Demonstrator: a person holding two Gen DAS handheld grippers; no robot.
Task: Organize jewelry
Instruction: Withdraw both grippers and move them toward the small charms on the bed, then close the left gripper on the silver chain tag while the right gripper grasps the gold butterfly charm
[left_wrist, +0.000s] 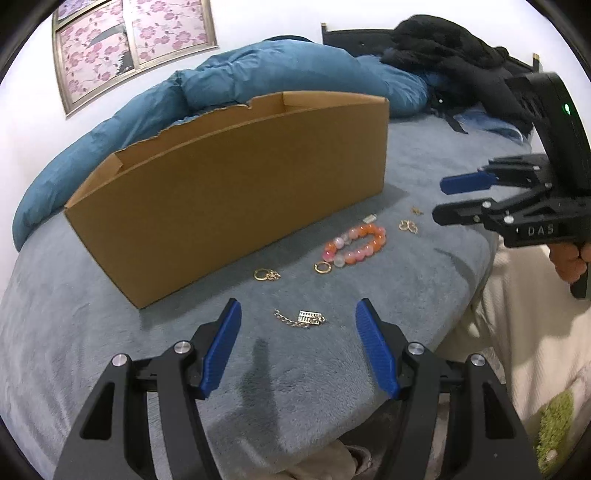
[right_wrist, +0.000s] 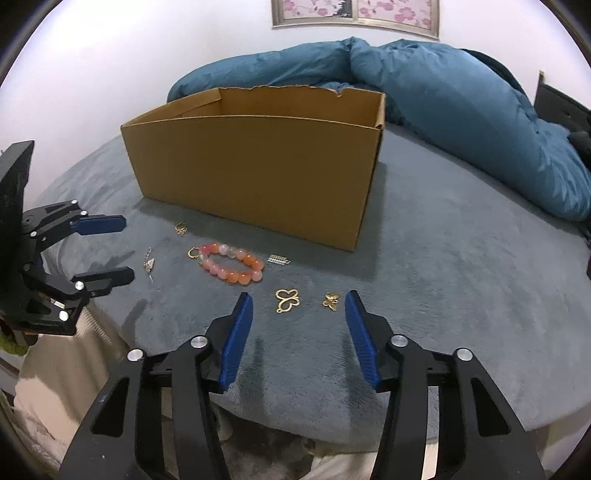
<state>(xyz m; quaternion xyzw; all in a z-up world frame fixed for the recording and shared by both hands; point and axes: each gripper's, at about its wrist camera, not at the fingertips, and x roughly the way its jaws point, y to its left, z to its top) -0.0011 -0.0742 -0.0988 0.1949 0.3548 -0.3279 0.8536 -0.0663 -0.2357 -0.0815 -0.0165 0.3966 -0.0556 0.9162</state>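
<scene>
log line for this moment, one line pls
left gripper open above chain piece | right gripper open near butterfly charms | bead bracelet on bed | cardboard box upright

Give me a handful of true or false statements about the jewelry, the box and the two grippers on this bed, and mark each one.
1. The beaded bracelet lies inside the cardboard box. False: it lies on the grey blanket in front of the box.
2. The left gripper is open, with nothing between its pads. True.
3. The right gripper is clamped on the butterfly charm. False: it is open, and the charm lies on the blanket beyond its fingertips.
4. A gold chain lies just ahead of the left gripper. True.
5. The box is closed. False: its top is open.
</scene>
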